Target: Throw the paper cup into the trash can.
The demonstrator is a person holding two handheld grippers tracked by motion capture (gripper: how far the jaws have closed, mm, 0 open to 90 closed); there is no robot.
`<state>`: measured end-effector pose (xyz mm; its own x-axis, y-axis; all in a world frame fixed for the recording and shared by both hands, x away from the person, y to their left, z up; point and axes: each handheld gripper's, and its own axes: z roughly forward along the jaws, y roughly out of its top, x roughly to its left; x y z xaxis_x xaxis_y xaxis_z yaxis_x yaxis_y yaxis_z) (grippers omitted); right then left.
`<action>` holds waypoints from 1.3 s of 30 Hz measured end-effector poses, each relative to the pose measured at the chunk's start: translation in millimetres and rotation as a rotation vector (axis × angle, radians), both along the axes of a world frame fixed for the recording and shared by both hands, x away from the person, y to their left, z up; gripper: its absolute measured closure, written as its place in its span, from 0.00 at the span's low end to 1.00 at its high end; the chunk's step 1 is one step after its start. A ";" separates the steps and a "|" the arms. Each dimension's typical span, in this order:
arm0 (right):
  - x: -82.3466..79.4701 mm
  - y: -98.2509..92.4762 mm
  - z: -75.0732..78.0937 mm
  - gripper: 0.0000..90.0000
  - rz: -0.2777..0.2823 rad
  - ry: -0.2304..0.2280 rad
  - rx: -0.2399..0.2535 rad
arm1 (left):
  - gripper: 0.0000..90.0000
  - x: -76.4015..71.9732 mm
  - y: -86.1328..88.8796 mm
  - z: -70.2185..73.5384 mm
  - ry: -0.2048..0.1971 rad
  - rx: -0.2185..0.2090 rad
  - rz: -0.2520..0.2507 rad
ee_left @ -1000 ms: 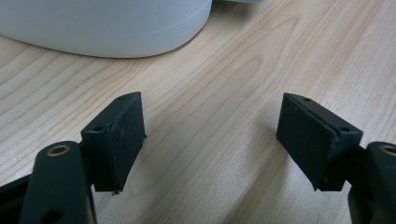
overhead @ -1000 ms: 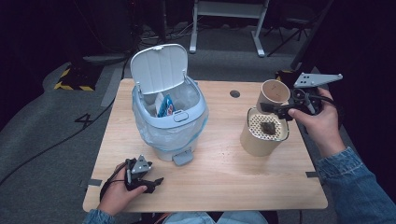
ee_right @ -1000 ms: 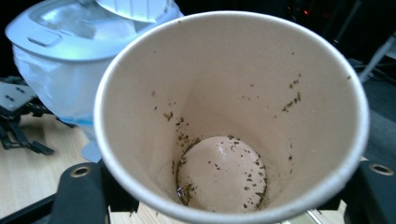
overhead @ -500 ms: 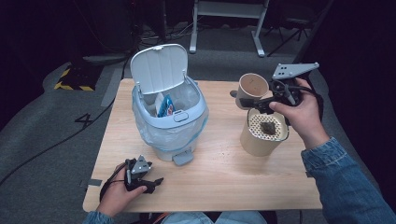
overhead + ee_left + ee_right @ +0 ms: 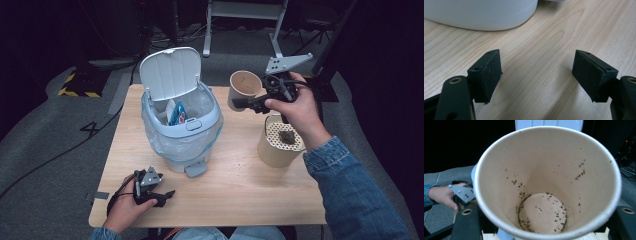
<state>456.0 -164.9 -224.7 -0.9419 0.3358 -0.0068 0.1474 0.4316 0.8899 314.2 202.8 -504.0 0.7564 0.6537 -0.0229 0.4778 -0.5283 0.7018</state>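
Brown paper cup (image 5: 243, 88) hangs in the air over the far right part of the tabletop (image 5: 240, 175), tipped on its side with its mouth turned toward my camera on the right gripper (image 5: 250, 102). From the right gripper view I look straight down into the cup (image 5: 549, 182): dark specks cling to its inner wall and ring the bottom, and my jaws are clamped on it, one at each lower corner of that view. Below and just right of it, a second, wider paper cup (image 5: 280, 145) stands upright on the tabletop with a perforated insert in its mouth and a dark lump on top of that.

Left of centre sits a pale blue pedal bin (image 5: 182, 130), lid raised, a clear liner folded over its rim and a blue packet visible inside.

My left gripper (image 5: 162, 196) rests low at the near left edge of the tabletop, near the bin's pedal. In the left gripper view its jaws stand wide apart over bare wood (image 5: 541, 50), with the bin's rounded base (image 5: 479, 12) just beyond them.
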 end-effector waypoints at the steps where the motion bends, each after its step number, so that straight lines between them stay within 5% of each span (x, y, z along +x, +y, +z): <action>1: 1.4 5.8 0.4 0.33 0.005 -0.001 0.000 | 0.26 0.2 -0.2 -0.1 0.000 -0.002 0.000; 14: 16.2 63.0 -5.7 0.32 0.046 0.034 0.062 | 0.26 2.6 -1.2 -0.1 -0.001 -0.002 0.001; 27: 35.4 112.9 -28.2 0.27 -0.014 0.040 -0.029 | 0.26 3.0 -1.7 0.0 -0.002 0.000 0.001; 29: 36.9 117.0 -31.7 0.17 -0.020 0.043 -0.051 | 0.26 3.0 -1.7 0.0 -0.002 0.000 0.001; 34: 37.4 119.9 -35.7 0.17 -0.008 0.049 -0.088 | 0.26 3.0 -1.7 0.0 -0.002 0.000 0.001; 39: 33.3 112.7 -30.1 0.18 -0.015 0.022 -0.052 | 0.26 3.0 -1.7 0.0 -0.002 0.001 0.001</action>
<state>489.3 -52.2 -254.9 -0.9370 0.3493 -0.0041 0.1733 0.4749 0.8628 317.2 201.1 -504.0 0.7561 0.6541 -0.0213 0.4769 -0.5284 0.7024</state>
